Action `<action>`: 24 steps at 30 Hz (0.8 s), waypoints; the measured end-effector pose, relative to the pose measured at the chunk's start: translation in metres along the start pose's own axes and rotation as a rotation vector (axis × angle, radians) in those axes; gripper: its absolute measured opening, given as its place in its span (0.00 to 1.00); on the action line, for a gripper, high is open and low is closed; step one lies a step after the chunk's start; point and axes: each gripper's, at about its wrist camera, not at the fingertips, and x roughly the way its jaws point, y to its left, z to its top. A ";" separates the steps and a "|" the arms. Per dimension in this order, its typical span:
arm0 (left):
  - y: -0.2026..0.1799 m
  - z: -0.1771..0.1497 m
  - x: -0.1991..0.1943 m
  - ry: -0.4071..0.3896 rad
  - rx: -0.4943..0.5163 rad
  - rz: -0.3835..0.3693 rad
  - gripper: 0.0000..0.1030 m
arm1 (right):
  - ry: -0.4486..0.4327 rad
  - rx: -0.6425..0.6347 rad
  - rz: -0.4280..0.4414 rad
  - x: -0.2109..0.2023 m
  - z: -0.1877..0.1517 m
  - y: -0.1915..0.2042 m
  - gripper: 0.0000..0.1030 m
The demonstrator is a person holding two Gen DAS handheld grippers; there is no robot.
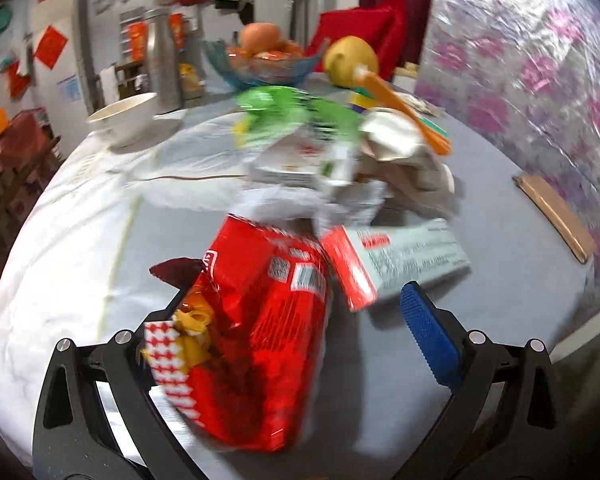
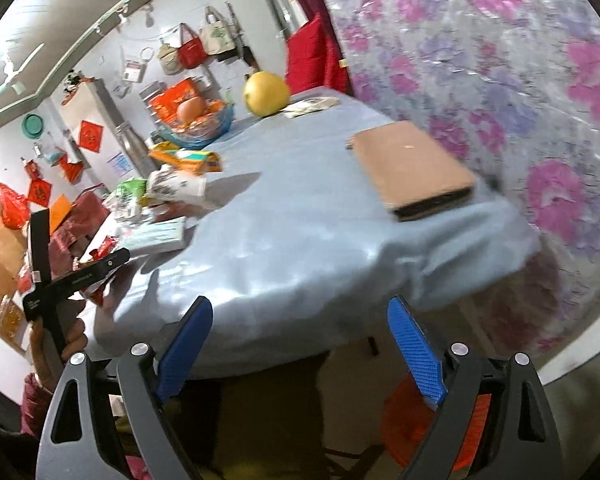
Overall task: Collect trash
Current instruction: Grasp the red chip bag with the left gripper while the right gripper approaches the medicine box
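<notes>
A red snack bag (image 1: 260, 340) lies between the jaws of my left gripper (image 1: 292, 296). The bag covers the left finger, and the blue right pad (image 1: 428, 336) stands clear of it. Just beyond lie a white and red carton (image 1: 404, 260), crumpled white paper (image 1: 396, 140) and a green wrapper (image 1: 296, 112) in a heap. The right wrist view shows the same heap (image 2: 168, 192) at the table's left side. My right gripper (image 2: 300, 304) hangs open over the near edge of the blue cloth (image 2: 300, 220), with nothing between its pads.
A brown notebook (image 2: 412, 168) lies near the flowered wall. A yellow pomelo (image 2: 266, 94), a glass fruit bowl (image 2: 196, 128), a white bowl (image 1: 126, 118) and a steel bottle (image 1: 162, 68) stand at the back. Something red-orange (image 2: 420, 420) sits below the table edge.
</notes>
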 end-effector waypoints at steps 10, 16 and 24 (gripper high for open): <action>0.032 -0.021 -0.023 -0.045 0.018 -0.017 0.93 | 0.018 -0.100 0.103 0.027 0.007 0.065 0.85; 0.057 -0.030 -0.047 -0.106 -0.018 -0.168 0.93 | 0.045 -0.121 0.102 0.036 0.006 0.082 0.85; 0.075 -0.026 -0.039 -0.088 -0.094 -0.119 0.93 | 0.060 -0.165 0.118 0.052 0.012 0.108 0.85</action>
